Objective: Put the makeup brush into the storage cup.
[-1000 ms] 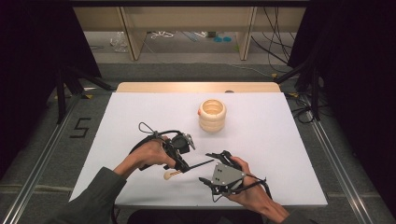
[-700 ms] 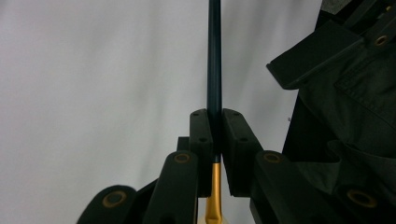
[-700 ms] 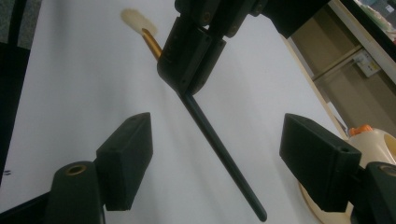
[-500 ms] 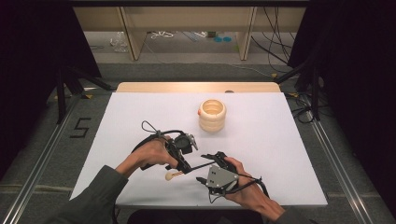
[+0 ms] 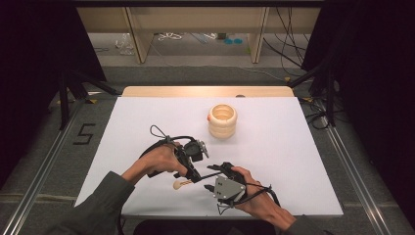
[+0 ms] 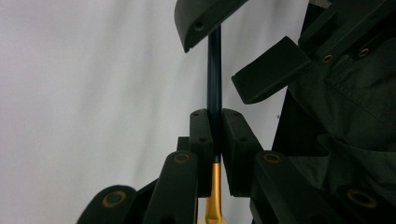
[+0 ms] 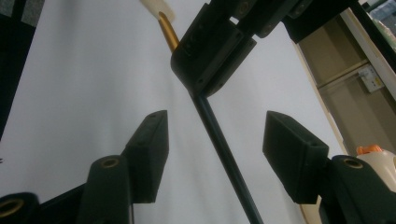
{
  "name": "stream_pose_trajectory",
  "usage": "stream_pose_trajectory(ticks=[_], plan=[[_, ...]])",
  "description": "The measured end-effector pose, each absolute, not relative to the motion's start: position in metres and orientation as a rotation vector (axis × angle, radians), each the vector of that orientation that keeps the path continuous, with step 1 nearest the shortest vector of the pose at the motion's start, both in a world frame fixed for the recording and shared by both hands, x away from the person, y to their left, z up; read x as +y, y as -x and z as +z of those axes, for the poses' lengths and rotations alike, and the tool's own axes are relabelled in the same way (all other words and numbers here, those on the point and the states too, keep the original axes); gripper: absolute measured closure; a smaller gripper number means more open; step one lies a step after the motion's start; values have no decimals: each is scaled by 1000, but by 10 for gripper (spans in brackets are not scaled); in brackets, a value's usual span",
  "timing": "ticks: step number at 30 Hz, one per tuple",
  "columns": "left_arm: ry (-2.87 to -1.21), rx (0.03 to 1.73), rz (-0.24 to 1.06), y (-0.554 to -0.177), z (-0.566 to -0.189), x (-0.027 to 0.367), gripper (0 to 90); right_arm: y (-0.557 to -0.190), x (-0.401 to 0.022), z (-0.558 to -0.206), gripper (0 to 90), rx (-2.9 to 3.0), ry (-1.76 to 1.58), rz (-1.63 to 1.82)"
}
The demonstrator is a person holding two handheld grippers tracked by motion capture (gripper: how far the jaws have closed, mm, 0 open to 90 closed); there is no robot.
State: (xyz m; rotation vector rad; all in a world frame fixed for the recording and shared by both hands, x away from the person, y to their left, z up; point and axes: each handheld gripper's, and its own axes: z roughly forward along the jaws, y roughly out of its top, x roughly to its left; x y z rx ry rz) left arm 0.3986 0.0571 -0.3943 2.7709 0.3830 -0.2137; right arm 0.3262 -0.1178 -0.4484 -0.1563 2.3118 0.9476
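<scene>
Left gripper (image 5: 193,172), seen from the high view: jaws pressed fully together on a paintbrush (image 5: 198,177), clamped on the thin dark handle just above the gold ferrule (image 6: 215,193). The left gripper view confirms it: the two black pads (image 6: 201,135) sit flush against either side of the handle, no gap showing. The brush's pale bristle end (image 5: 179,184) pokes out on the near-left side of that gripper, low over the white table (image 5: 303,147); whether it touches the surface I cannot tell.

Right gripper (image 5: 214,175): jaws about half open and just now closing in. The right gripper view has the dark handle (image 7: 219,140) running up between its two pads (image 7: 152,144), nearer the left one, with clear white table visible on both sides of the shaft. No contact yet, so nothing is in its grasp. Straight ahead of its jaws the left gripper's closed pads (image 7: 212,51) grip the same handle, the gold ferrule (image 7: 168,30) and cream bristles beyond them.

The two grippers meet tip to tip (brush bridging them, free end of the handle pointing toward the right one).

Beyond both grippers, well apart, stands a cream ribbed pot (image 5: 222,121), upright, with something orange (image 5: 209,117) at its rim.
</scene>
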Motion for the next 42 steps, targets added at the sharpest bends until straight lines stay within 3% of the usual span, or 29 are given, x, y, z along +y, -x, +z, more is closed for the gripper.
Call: stream_pose_trajectory(ticks=[22,42], plan=[[-2807,355,-235,-397,-395,52,830,-324,-113,-449,618,2304,272,861],[-2827,339,-259,-396,-396,50,830,-325,-111,-449,709,2301,383,793]])
